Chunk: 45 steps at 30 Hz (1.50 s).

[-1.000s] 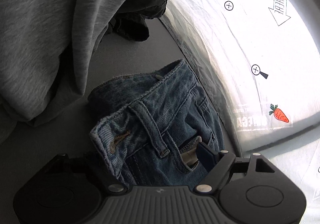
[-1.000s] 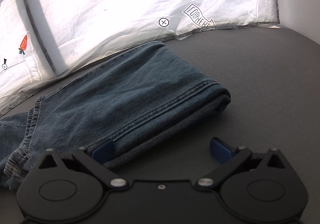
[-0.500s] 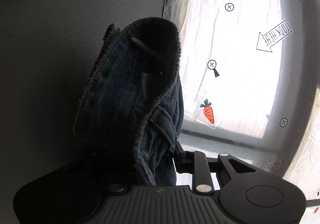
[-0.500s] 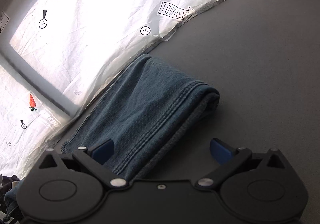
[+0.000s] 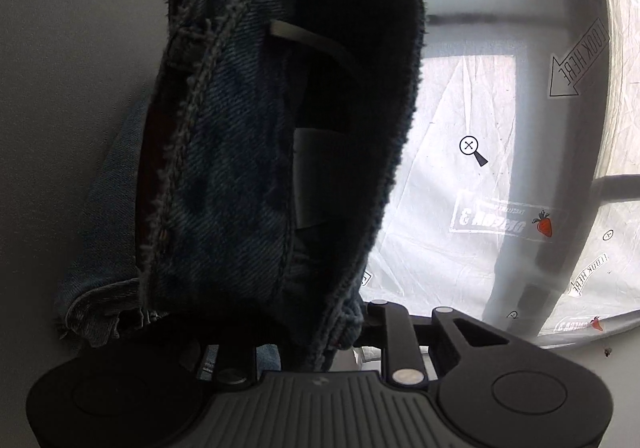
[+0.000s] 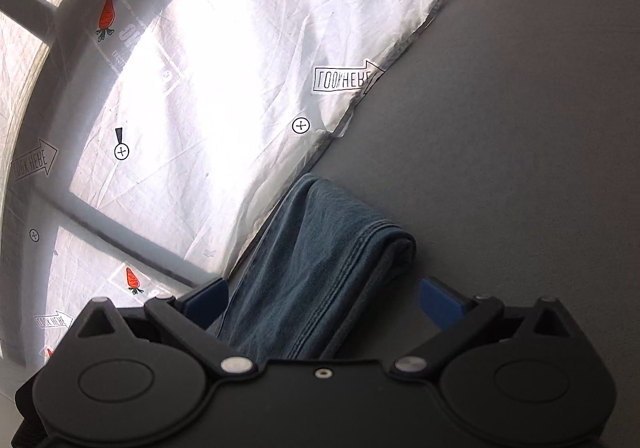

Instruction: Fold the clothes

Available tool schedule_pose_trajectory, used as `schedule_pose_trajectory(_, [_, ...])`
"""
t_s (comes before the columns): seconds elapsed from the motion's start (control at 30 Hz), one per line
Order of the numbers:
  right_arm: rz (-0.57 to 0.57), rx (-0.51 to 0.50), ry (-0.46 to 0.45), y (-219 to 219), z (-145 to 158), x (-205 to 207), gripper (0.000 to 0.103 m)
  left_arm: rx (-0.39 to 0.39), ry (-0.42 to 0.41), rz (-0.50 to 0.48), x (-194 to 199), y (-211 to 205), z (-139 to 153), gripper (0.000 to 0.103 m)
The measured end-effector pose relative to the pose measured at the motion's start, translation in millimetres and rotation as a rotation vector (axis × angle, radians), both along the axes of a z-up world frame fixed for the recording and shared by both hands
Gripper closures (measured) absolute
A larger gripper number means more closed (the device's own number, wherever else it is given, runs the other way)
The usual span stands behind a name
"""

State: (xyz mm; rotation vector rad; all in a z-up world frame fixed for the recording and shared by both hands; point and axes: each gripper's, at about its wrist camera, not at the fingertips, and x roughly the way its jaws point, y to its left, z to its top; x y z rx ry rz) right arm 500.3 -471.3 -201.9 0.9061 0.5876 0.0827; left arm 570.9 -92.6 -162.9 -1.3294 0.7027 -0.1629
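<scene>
Denim fills our left view: the left gripper point(image 5: 320, 344) is closing on the jeans point(image 5: 240, 175), waistband pinched between its pads and raised off the grey surface point(image 5: 60, 87). On the right, our right gripper point(image 6: 322, 298) spreads wide around the folded leg, gripping nothing.

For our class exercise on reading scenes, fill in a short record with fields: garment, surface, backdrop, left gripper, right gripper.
garment: blue denim jeans, waistband end lifted, folded leg end lying flat
surface: grey table
backdrop: white plastic sheet with carrot and arrow prints
left gripper: closing on the waistband
right gripper: open, blue fingers straddling the leg end
</scene>
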Motion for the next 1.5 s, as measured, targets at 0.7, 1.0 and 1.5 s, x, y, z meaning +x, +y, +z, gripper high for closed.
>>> schedule_pose_trajectory(0.7, [-0.053,0.109,0.083,-87,-18,33,0.0,0.532,0.037,-0.409,96,-186,5,0.055])
schedule_pose_trajectory(1.0, [-0.043,0.1,0.096,-93,-22,40,0.0,0.686,-0.067,-0.529,102,-214,14,0.048])
schedule_pose_trajectory(1.5, [0.258,-0.406,0.011,-17,26,93,0.0,0.976,0.033,-0.279,49,-71,37,0.03])
